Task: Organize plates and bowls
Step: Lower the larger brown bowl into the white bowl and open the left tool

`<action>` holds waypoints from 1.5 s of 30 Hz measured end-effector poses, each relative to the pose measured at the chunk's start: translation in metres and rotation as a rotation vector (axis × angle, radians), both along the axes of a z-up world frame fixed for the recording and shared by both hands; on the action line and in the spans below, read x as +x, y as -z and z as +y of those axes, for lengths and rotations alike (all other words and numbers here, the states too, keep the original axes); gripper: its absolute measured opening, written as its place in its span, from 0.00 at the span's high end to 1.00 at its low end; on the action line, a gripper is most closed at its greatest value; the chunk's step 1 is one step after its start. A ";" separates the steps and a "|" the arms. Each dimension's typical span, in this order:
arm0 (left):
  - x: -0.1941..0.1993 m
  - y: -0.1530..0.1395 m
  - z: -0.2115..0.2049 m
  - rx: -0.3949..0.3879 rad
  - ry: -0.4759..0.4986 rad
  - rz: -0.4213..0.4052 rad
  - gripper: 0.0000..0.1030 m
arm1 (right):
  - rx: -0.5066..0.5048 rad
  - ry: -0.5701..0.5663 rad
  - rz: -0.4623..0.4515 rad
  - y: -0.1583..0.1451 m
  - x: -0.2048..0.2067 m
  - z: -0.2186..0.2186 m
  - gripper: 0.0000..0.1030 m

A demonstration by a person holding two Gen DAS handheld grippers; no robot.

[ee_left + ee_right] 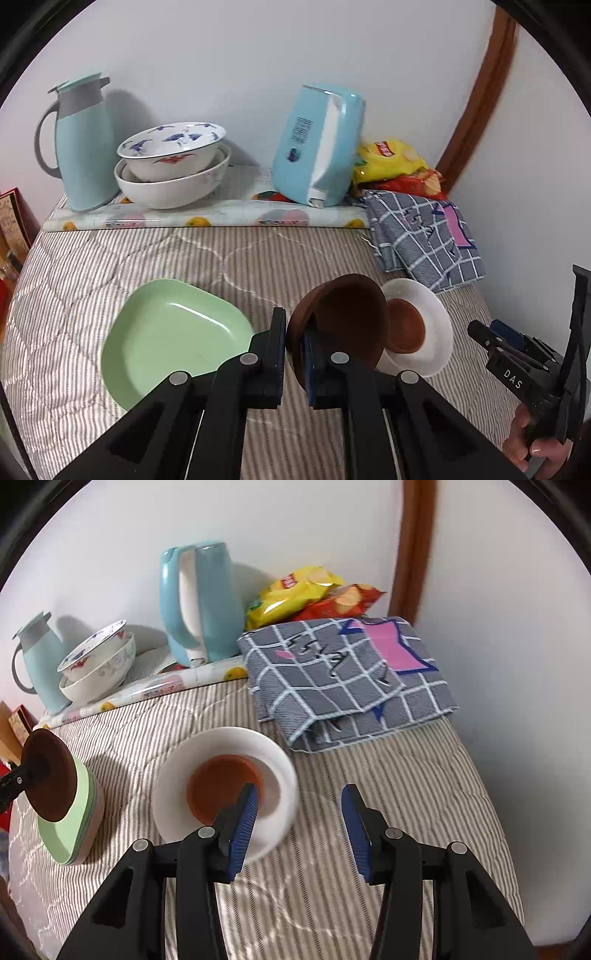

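My left gripper (293, 332) is shut on the rim of a dark brown plate (343, 321), held tilted on edge above the striped quilt. Left of it lies a pale green plate (173, 332); the right wrist view shows it as a short stack of green plates (70, 827), with the brown plate (51, 775) and left gripper (31, 770) just over it. A white bowl (221, 740) holds a small brown dish (221, 779). My right gripper (299, 827) is open, its left finger over the bowl's near side, gripping nothing. The left wrist view shows the white bowl (436, 325) and right gripper (495, 334).
At the back, a raised ledge with a fruit-print cover (207, 218) carries a pale blue jug (85, 147), two stacked patterned bowls (173, 155) and a blue kettle (317, 147). Chip bags (391, 158) and a folded checked cloth (424, 236) sit back right against the wall.
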State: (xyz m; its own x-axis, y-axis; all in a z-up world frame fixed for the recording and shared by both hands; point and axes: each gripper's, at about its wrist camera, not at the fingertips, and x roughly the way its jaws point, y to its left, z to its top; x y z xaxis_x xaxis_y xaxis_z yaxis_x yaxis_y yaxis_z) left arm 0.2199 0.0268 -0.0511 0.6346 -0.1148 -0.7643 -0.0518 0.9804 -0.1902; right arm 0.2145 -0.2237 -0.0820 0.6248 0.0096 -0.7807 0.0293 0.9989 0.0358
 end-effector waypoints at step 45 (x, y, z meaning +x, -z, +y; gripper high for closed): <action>0.071 0.063 -0.110 -0.022 0.103 0.143 0.91 | 0.093 0.126 0.051 0.046 -0.050 -0.102 0.54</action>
